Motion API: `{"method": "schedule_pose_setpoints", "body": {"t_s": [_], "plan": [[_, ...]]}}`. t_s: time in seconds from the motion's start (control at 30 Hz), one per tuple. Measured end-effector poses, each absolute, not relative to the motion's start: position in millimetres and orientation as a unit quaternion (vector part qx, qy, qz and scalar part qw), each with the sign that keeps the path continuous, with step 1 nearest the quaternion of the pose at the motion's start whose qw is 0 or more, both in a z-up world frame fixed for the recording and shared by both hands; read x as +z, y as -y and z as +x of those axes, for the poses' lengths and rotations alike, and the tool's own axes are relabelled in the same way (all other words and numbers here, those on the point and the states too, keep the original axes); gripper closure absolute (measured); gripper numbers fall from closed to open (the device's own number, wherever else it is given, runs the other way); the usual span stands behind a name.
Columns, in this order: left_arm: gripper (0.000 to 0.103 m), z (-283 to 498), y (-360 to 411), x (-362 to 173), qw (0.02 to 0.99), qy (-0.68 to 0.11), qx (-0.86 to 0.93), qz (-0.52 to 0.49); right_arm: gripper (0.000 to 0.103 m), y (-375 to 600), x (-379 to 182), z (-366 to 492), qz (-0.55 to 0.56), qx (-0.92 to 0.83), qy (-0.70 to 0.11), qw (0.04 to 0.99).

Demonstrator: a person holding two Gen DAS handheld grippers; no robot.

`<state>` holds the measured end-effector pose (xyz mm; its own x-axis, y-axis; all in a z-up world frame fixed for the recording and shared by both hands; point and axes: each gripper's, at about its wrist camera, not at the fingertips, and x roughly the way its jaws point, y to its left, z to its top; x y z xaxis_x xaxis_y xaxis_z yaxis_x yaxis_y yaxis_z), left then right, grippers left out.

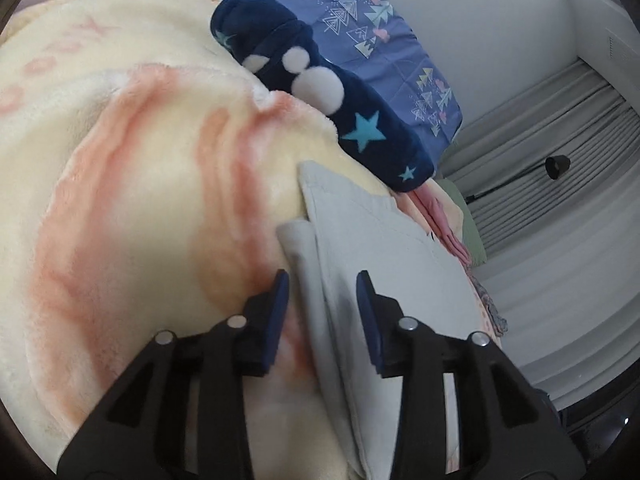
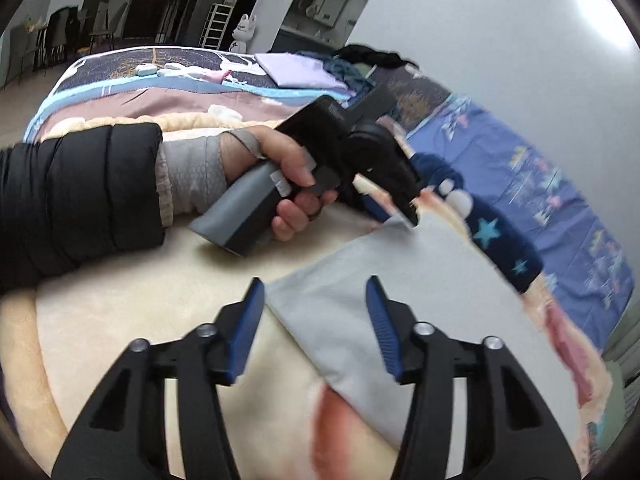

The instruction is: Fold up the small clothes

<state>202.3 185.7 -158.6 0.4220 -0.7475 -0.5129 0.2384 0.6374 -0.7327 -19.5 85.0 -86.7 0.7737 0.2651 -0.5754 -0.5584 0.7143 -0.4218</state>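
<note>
A pale grey folded garment (image 1: 380,248) lies flat on the cream and pink fleece blanket (image 1: 132,184). My left gripper (image 1: 322,300) is open, its jaws straddling the garment's folded left edge just above it. In the right wrist view the same grey garment (image 2: 360,288) lies ahead. My right gripper (image 2: 316,312) is open and empty over its near corner. The left gripper (image 2: 400,204), held in a hand, sits at the garment's far corner; its fingertips are hidden there.
A navy fleece item with stars and white pompoms (image 1: 320,92) lies beyond the grey garment. A blue patterned sheet (image 1: 380,32) is behind it. Pink clothing (image 1: 440,220) lies by the bed's edge. A lilac folded cloth (image 2: 300,70) sits far back.
</note>
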Motion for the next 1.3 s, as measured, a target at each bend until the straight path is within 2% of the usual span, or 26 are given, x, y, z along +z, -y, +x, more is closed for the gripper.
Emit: {"method": "schedule_pose_setpoints", "body": {"t_s": [0.07, 0.2, 0.4, 0.43, 0.47, 0.5, 0.57, 0.63, 0.67, 0.7, 0.83, 0.87, 0.9, 0.97, 1.03, 1.13, 1.17, 1.2, 1.27, 1.3], "plan": [[0.052, 202, -182, -158, 0.785, -0.437, -0.327, -0.293, 0.049, -84, -98, -21, -0.333, 0.220, -0.256, 0.880], [0.052, 203, -173, -160, 0.790, -0.443, -0.327, -0.270, 0.049, -95, -119, -6, -0.373, 0.205, -0.280, 0.860], [0.052, 205, -174, -162, 0.788, -0.441, -0.331, -0.275, 0.051, -117, -131, 0, -0.437, 0.166, -0.235, 0.852], [0.052, 205, -174, -162, 0.788, -0.441, -0.331, -0.274, 0.057, -121, -135, 2, -0.449, 0.155, -0.224, 0.851], [0.052, 205, -173, -162, 0.789, -0.442, -0.330, -0.272, 0.084, -123, -138, 6, -0.450, 0.157, -0.230, 0.848], [0.052, 205, -172, -162, 0.789, -0.442, -0.330, -0.270, 0.101, -126, -142, 9, -0.448, 0.160, -0.244, 0.845], [0.052, 204, -172, -161, 0.789, -0.441, -0.332, -0.270, 0.101, -126, -133, 3, -0.430, 0.177, -0.238, 0.853], [0.056, 204, -174, -161, 0.785, -0.436, -0.337, -0.283, 0.101, -124, -118, -2, -0.406, 0.175, -0.230, 0.867], [0.082, 204, -175, -160, 0.783, -0.431, -0.340, -0.293, 0.101, -119, -110, -1, -0.383, 0.178, -0.236, 0.875], [0.094, 206, -176, -162, 0.776, -0.433, -0.345, -0.303, 0.101, -114, -107, 4, -0.366, 0.186, -0.249, 0.877], [0.094, 208, -179, -169, 0.775, -0.444, -0.324, -0.312, 0.100, -109, -118, 2, -0.371, 0.188, -0.270, 0.868], [0.091, 208, -178, -169, 0.778, -0.444, -0.320, -0.307, 0.092, -109, -118, -4, -0.377, 0.188, -0.265, 0.867], [0.089, 208, -177, -169, 0.782, -0.445, -0.315, -0.302, 0.075, -109, -118, -11, -0.388, 0.184, -0.253, 0.867], [0.087, 208, -173, -169, 0.787, -0.449, -0.310, -0.288, 0.057, -110, -119, -22, -0.407, 0.175, -0.232, 0.866], [0.081, 207, -168, -168, 0.792, -0.450, -0.311, -0.274, 0.057, -115, -124, -19, -0.426, 0.168, -0.232, 0.858], [0.078, 209, -159, -167, 0.799, -0.455, -0.305, -0.247, 0.058, -118, -132, -3, -0.422, 0.161, -0.247, 0.857], [0.079, 211, -156, -167, 0.801, -0.457, -0.302, -0.240, 0.067, -120, -134, 5, -0.413, 0.164, -0.253, 0.859], [0.083, 211, -155, -166, 0.803, -0.456, -0.300, -0.237, 0.099, -122, -135, 11, -0.407, 0.166, -0.262, 0.859], [0.093, 212, -158, -161, 0.802, -0.456, -0.297, -0.246, 0.101, -122, -130, 15, -0.393, 0.165, -0.267, 0.864], [0.094, 212, -160, -159, 0.801, -0.453, -0.299, -0.253, 0.101, -119, -123, 12, -0.381, 0.169, -0.260, 0.871]]}}
